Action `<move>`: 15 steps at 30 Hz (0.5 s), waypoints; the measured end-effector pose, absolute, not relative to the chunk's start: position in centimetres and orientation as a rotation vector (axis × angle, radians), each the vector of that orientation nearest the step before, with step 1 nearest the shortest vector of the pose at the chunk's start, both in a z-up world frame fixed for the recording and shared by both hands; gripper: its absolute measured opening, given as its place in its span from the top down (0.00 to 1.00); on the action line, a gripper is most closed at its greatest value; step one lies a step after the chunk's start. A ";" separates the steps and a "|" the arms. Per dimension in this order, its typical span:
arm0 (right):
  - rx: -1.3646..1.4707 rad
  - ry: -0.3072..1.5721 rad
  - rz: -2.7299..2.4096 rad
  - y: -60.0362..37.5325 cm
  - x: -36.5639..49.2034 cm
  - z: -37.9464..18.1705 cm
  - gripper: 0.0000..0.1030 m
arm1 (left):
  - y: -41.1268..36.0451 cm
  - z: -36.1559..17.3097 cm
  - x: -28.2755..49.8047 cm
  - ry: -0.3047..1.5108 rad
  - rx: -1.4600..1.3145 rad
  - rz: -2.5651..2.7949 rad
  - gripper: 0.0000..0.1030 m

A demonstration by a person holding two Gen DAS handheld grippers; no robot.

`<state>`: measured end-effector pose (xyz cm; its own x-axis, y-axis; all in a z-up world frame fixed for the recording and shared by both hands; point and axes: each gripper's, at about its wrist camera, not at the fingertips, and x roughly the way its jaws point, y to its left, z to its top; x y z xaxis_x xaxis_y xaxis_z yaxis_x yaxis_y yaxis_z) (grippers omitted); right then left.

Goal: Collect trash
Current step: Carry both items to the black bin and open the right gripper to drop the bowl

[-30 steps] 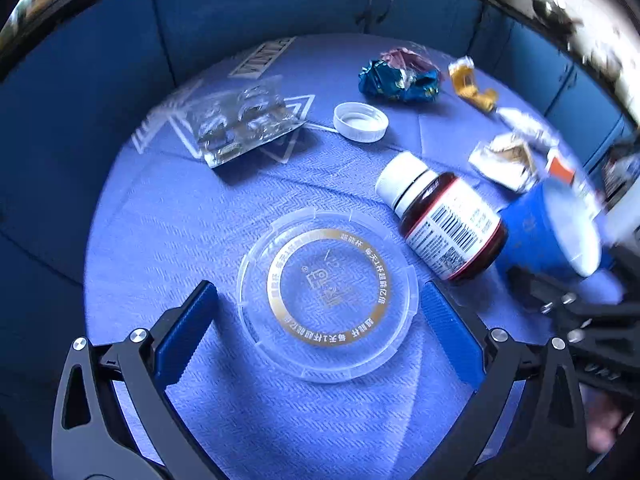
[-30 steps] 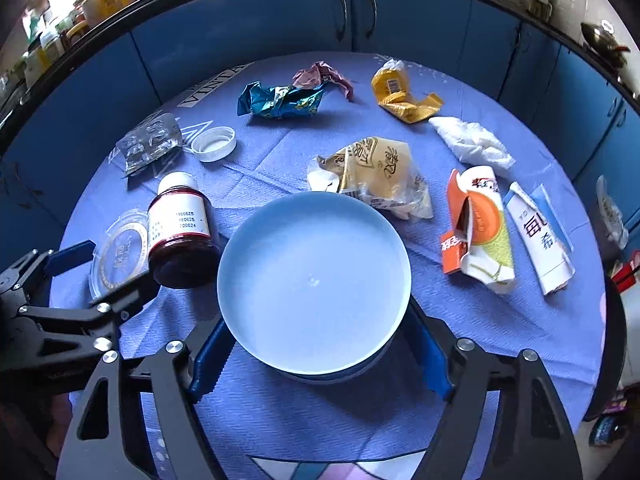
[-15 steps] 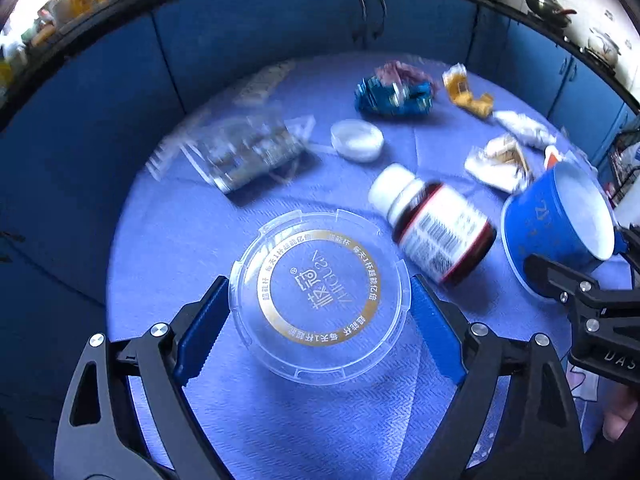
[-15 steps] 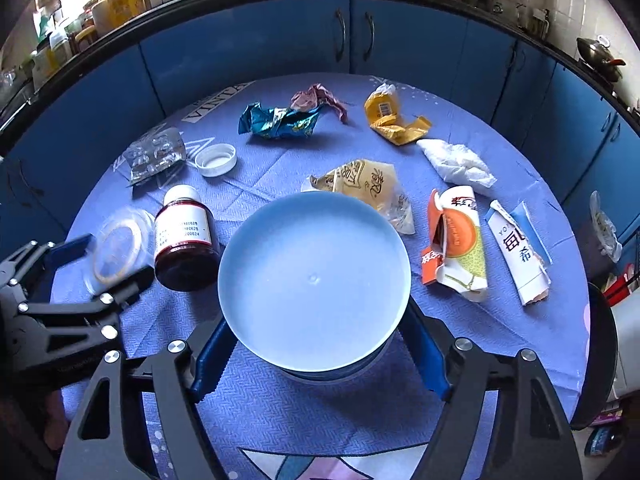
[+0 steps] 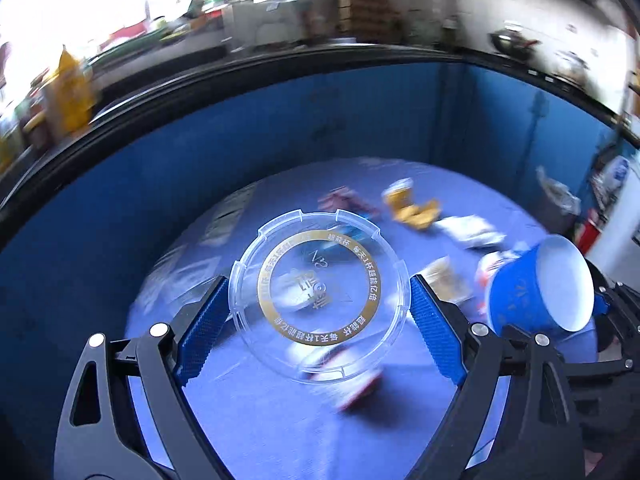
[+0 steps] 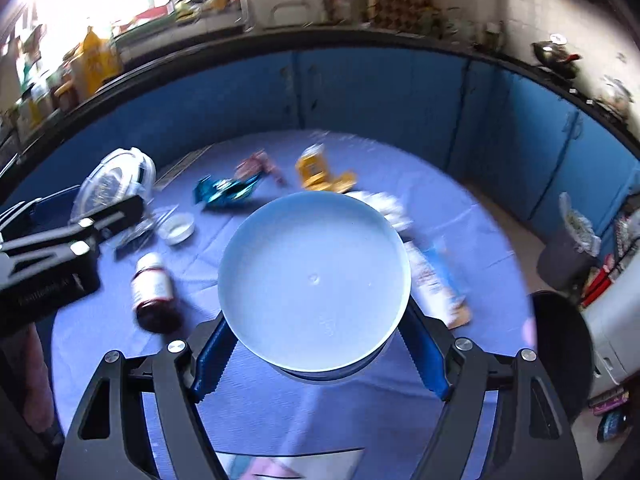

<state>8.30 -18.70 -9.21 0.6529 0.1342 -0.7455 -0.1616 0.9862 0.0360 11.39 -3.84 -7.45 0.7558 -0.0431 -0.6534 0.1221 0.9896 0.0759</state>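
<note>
The left gripper (image 5: 320, 312) clamped a clear, round plastic lid (image 5: 320, 300) by its opposite edges between ribbed blue pads, jaws spread wide to span it; they had closed onto it within the last second. The lid, notched around its rim and printed with a gold ring of lettering, hung clear above the round table (image 5: 248, 412), whose blue cloth showed a fine weave.

The right gripper (image 6: 316, 356) stood wide too, its serrated blue pads pressed against the sides of a blue paper cup (image 6: 314, 280) with a smooth white interior, mouth facing the camera.

In the right wrist view, a brown glossy bottle (image 6: 154, 296) lay on its side at eight o'clock of the cup, a white cap (image 6: 176, 230) at ten, a crumpled teal foil wrapper (image 6: 226, 192) at eleven, and a yellow packet (image 6: 320, 170) at twelve.
</note>
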 end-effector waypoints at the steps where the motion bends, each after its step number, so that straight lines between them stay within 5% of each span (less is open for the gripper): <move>1: -0.035 0.832 0.141 -19.6 8.3 -9.0 0.28 | -5.0 -7.4 11.7 0.707 0.125 -0.114 0.15; 15: 0.034 0.818 -0.279 -35.4 8.2 -10.0 0.27 | -21.0 -6.6 14.5 0.689 0.212 -0.391 0.15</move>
